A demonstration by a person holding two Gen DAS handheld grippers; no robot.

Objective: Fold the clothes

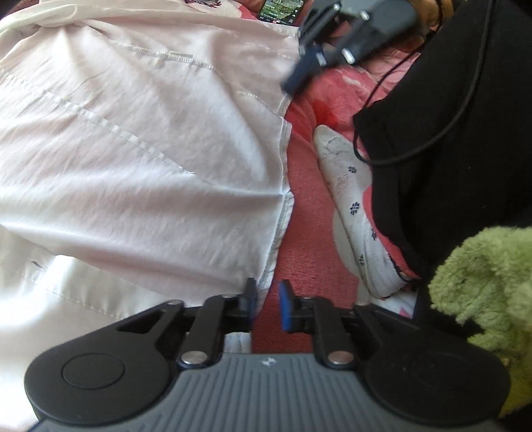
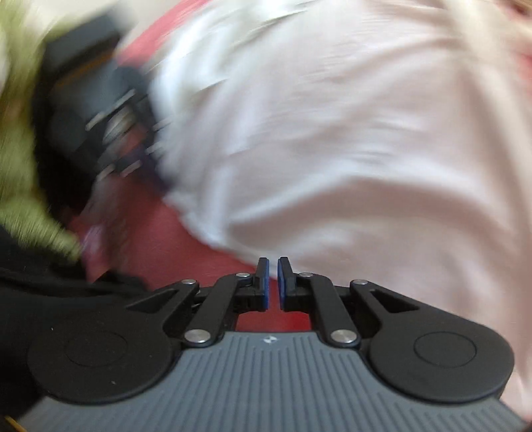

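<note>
A: Item 1, nearest. Left hand-held gripper [image 1: 267, 307]: jaws a little apart, nothing betw. them. The hem corner of the pale pink garment [image 1: 139, 159] lies just beside the left pad, not pinched.

B: Item 2?

A: Right hand-held gripper [image 2: 272, 282]: pads nearly together w/ a thin gap, empty. Red bedcover [image 2: 186, 242] shows through the gap; garment edge just beyond the tips. Right view badly blurred, so detail is limited.

B: Where's the garment?

A: Spread on the bedcover, filling the left and middle of the left view, wrinkled, seams showing, one long edge running top to bottom.

B: Step in hand?

A: My guess: betw. folds, both grippers free, about to re-grip. Next move calls for wider jaws on each side, then a pinch on the hem edge at two spots so the cloth lifts evenly. Thin, slippery-looking fabric, so it prob. sags if only one layer is caught.

B: Other stock, mid to far?

A: Right of the hem: white patterned fabric [image 1: 352, 206], partly under a black cloth [image 1: 449, 139] w/ a thin black cable [image 1: 465, 96] across it. Fuzzy green sleeve [image 1: 488, 275] at the right edge. Far top: a phone [image 1: 282, 10], screen lit.

B: Obstructions?

A: Cable and black cloth sit near the right-hand side, a poss. snag. Phone lies near the garment's far end.
</note>
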